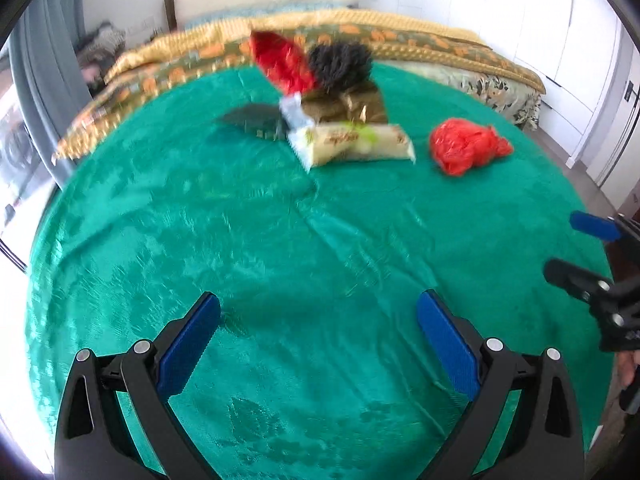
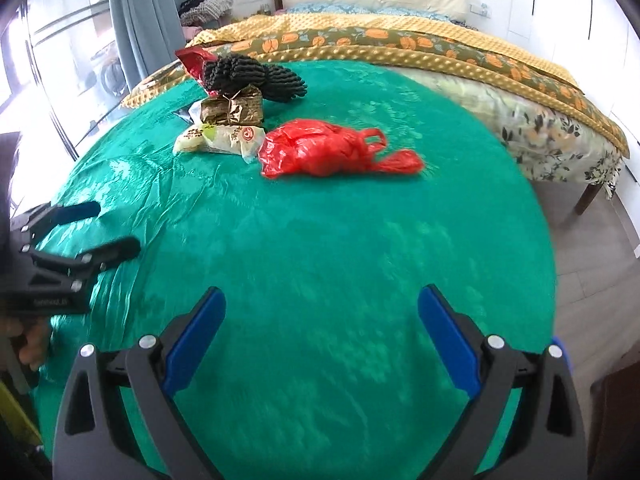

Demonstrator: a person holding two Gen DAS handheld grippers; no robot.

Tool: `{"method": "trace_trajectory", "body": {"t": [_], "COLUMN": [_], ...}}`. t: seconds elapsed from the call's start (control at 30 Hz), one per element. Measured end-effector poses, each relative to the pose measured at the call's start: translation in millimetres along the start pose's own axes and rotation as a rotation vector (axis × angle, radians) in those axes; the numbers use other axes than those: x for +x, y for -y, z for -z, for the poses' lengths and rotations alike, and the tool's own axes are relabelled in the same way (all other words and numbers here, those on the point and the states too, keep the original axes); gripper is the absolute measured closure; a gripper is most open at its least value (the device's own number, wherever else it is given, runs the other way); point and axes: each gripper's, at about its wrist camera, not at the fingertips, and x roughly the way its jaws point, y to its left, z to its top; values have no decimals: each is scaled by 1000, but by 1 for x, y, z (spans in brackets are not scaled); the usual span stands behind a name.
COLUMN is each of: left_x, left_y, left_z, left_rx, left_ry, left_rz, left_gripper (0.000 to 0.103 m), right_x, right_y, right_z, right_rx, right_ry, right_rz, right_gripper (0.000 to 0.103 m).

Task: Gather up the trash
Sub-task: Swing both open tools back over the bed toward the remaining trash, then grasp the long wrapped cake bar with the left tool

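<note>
Both claws hang spread and empty over the table's near edge — left claw, right claw. Farther on the green tablecloth lies a crumpled red plastic bag; beyond it — a cream wrapper, gold packet and black bundle near the far edge.

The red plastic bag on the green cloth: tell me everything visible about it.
The red plastic bag is thin, glossy, crinkled film, bunched into a lump with a loop handle and a twisted tail trailing toward the right side of the right wrist view. It lies flat on the green cloth, just right of the cream packet, its edge at or nearly touching that packet. Neither claw touches it.
</note>
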Motion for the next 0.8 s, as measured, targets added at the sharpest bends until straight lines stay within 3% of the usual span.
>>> {"method": "trace_trajectory", "body": {"t": [0.53, 0.7, 0.8], "left_x": [5, -1, -1], "left_y": [3, -3, -4], "left_z": [-2, -13, -36], "left_rx": [37, 127, 186], "left_ry": [-11, -14, 26], "left_rz": [-8, 76, 60], "left_gripper": [4, 4, 4], "right_x": [17, 17, 17], "right_y": [-4, -4, -4], "right_z": [-1, 0, -1], "right_rx": [0, 1, 0], "right_ry": [-12, -11, -12], "right_rz": [29, 29, 28], "right_gripper": [5, 5, 5]}}
